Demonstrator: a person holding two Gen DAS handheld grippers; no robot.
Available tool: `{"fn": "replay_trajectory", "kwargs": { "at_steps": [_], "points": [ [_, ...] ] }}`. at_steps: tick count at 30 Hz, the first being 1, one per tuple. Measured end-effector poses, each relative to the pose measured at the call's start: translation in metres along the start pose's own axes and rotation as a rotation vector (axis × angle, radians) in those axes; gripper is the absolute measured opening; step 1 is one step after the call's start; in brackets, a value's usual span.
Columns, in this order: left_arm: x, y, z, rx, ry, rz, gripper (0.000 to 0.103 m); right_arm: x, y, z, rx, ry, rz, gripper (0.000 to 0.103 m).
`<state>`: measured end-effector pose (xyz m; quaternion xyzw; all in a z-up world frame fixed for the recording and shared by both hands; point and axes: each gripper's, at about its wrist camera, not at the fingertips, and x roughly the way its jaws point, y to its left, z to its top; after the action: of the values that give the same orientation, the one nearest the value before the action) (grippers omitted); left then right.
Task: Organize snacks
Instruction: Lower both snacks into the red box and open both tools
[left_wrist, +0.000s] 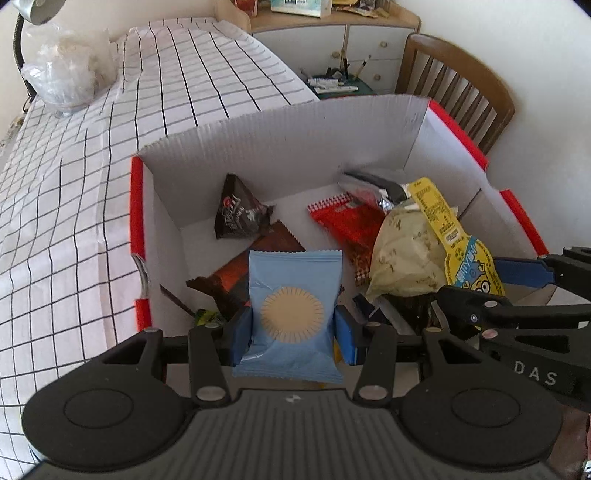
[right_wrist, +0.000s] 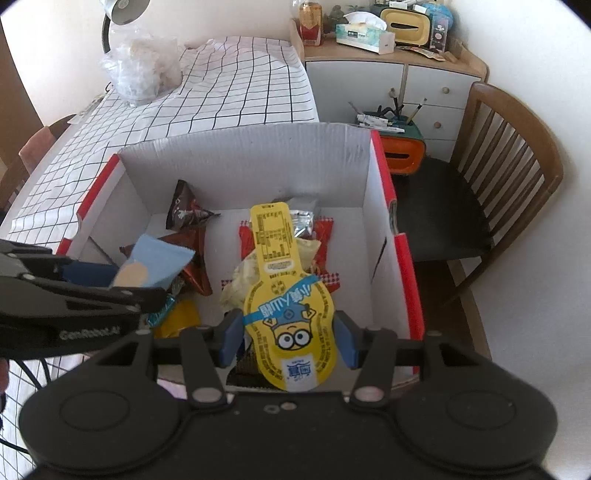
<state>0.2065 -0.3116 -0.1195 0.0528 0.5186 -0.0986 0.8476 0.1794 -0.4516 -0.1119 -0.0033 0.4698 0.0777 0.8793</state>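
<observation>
My left gripper (left_wrist: 293, 332) is shut on a light blue snack packet (left_wrist: 293, 295) with a tan sun print, held over the near part of a white cardboard box with red edges (left_wrist: 258, 133). My right gripper (right_wrist: 290, 332) is shut on a yellow Minion-print snack pack (right_wrist: 286, 295), also held over the box (right_wrist: 243, 147). The blue packet (right_wrist: 155, 264) and left gripper (right_wrist: 122, 291) show at the left of the right wrist view. The yellow pack (left_wrist: 454, 236) shows at the right of the left wrist view.
Inside the box lie a dark triangular pack (left_wrist: 236, 210), a brown wrapper (left_wrist: 240, 273), a red packet (left_wrist: 351, 221), a pale bag (left_wrist: 402, 254) and a silver bag (left_wrist: 373, 184). The box sits on a checked tablecloth (left_wrist: 74, 184). A wooden chair (right_wrist: 498, 166) stands right.
</observation>
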Motion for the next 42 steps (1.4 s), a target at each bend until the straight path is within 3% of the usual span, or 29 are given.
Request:
{"fn": "replay_trajectory", "kwargs": {
  "at_steps": [9, 14, 16, 20, 27, 32, 42],
  "points": [
    [0.01, -0.001, -0.007, -0.019, 0.014, 0.008, 0.048, 0.002, -0.001, -0.001, -0.009, 0.001, 0.008, 0.052],
    [0.002, 0.001, -0.01, -0.032, -0.013, -0.005, 0.052, 0.0, 0.0, -0.003, -0.013, 0.008, 0.016, 0.053],
    [-0.003, 0.001, -0.011, -0.035, -0.029, -0.008, 0.058, -0.003, 0.002, -0.003, -0.015, 0.002, 0.018, 0.055],
    [-0.017, 0.004, -0.012, -0.043, -0.066, -0.022, 0.059, -0.011, 0.004, -0.004, -0.007, -0.021, 0.023, 0.061],
    [-0.042, 0.014, -0.016, -0.057, -0.128, -0.039, 0.063, -0.034, 0.013, -0.004, -0.013, -0.058, 0.039, 0.064],
    [-0.065, 0.021, -0.019, -0.063, -0.181, -0.053, 0.064, -0.056, 0.018, -0.003, -0.002, -0.105, 0.053, 0.075],
    [-0.107, 0.027, -0.028, -0.062, -0.291, -0.077, 0.076, -0.097, 0.026, -0.007, 0.001, -0.187, 0.069, 0.091]
  ]
}}
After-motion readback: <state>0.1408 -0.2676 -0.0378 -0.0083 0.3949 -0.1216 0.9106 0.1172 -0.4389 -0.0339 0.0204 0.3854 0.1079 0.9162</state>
